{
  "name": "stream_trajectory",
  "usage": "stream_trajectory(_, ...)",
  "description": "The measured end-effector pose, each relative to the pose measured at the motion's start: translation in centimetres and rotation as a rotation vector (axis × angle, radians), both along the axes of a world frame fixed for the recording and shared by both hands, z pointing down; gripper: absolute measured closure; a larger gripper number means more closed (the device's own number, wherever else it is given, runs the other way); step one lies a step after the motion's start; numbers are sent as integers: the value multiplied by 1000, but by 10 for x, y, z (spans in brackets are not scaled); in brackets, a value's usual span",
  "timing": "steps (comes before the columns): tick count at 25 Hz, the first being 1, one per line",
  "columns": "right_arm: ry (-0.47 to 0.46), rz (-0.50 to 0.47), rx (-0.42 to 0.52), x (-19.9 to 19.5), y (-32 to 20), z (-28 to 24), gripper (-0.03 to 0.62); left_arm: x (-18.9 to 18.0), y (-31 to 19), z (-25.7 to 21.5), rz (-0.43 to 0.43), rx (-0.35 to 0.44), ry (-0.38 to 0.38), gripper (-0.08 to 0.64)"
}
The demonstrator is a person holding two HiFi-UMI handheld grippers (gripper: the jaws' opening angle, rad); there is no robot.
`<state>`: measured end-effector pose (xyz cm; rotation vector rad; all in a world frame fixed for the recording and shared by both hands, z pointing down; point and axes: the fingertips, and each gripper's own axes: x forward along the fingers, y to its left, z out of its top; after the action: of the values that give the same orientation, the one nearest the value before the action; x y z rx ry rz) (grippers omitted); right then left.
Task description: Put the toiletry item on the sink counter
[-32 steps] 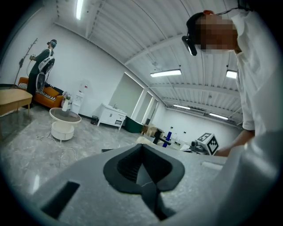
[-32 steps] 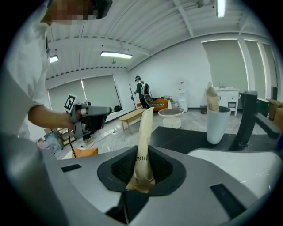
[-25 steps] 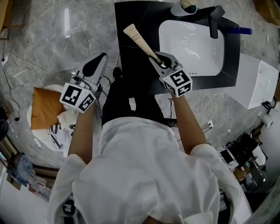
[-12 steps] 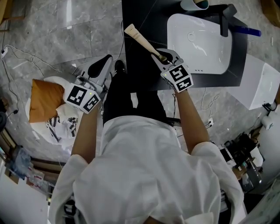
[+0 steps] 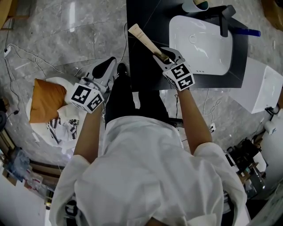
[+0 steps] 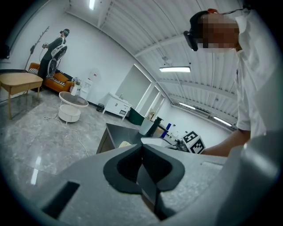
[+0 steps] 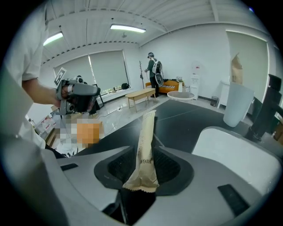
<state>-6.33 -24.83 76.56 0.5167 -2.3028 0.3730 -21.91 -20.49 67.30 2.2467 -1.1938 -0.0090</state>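
Note:
A long beige toiletry tube [image 5: 143,39] [image 7: 145,150] sticks out forward from my right gripper [image 5: 162,54] [image 7: 143,170], which is shut on its crimped end. The tube hangs over the black sink counter [image 5: 141,66] [image 7: 177,123], left of the white basin [image 5: 201,42] [image 7: 234,150]. My left gripper [image 5: 108,66] [image 6: 141,170] is shut with nothing between its jaws. It stays off the counter's left side, over the floor.
A white cup [image 5: 194,5] [image 7: 236,103] and a dark faucet [image 5: 225,17] [image 7: 264,106] stand at the counter's back. An orange cushion [image 5: 44,99] lies on a round white table at the left. Cables [image 5: 26,62] run over the grey marble floor. A white cabinet [image 5: 261,84] is right of the counter.
Both grippers have drifted slightly right and forward in the head view. The right gripper keeps its hold on the tube over the counter.

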Motion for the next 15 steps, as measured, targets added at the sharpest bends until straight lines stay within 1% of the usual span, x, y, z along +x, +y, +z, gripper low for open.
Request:
stream_trajectory(3, -24, 19, 42, 5, -4, -22, 485, 3, 0, -13, 1, 22, -5, 546)
stream_trajectory(6, -105, 64, 104, 8, -18, -63, 486, 9, -9, -38, 14, 78, -12, 546)
stream_trajectory(10, -254, 134, 191, 16, -27, -150, 489, 15, -14, -84, 36, 150, -30, 546)
stream_trajectory(12, -327, 143, 249, 21, -26, -199, 512, 16, -16, -109, 42, 187, -44, 545)
stream_trajectory(15, -435, 144, 363, 30, -30, -270, 537, 16, -31, -152, 57, 277, -65, 545)
